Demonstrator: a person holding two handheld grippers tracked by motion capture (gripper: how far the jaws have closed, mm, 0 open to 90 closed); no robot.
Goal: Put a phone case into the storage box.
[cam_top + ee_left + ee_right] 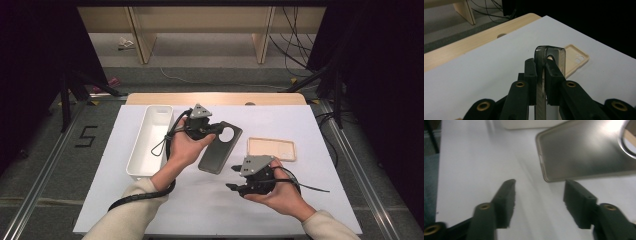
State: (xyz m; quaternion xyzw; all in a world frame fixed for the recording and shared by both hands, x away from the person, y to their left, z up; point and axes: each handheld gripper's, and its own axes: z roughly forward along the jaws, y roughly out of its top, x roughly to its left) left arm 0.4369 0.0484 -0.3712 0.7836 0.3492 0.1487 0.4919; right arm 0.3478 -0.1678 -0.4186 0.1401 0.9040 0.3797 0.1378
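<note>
The dark grey, translucent soft-plastic phone case [220, 148] looks smooth with a dull sheen. The beige plastic phone case [272, 148] is matt. The white oblong plastic bin [150, 141] is smooth, faintly glossy. The white worktop [280, 205] is matt over pale wood. The black hand-held gripper [541, 67] has matt pads and brass rivets.

Dark grey phone case [220, 148], beige phone case [272, 148], white tray [150, 141].

On the table [150, 210]: tray [150, 142] at nine o'clock, lengthwise toward twelve. Just right of it, left gripper [212, 129], clamped on a phone case [220, 150] lifted off the surface near centre. Second phone case [272, 148] flat at three o'clock. Right gripper [234, 177] toward five o'clock, apart from both cases.
</note>
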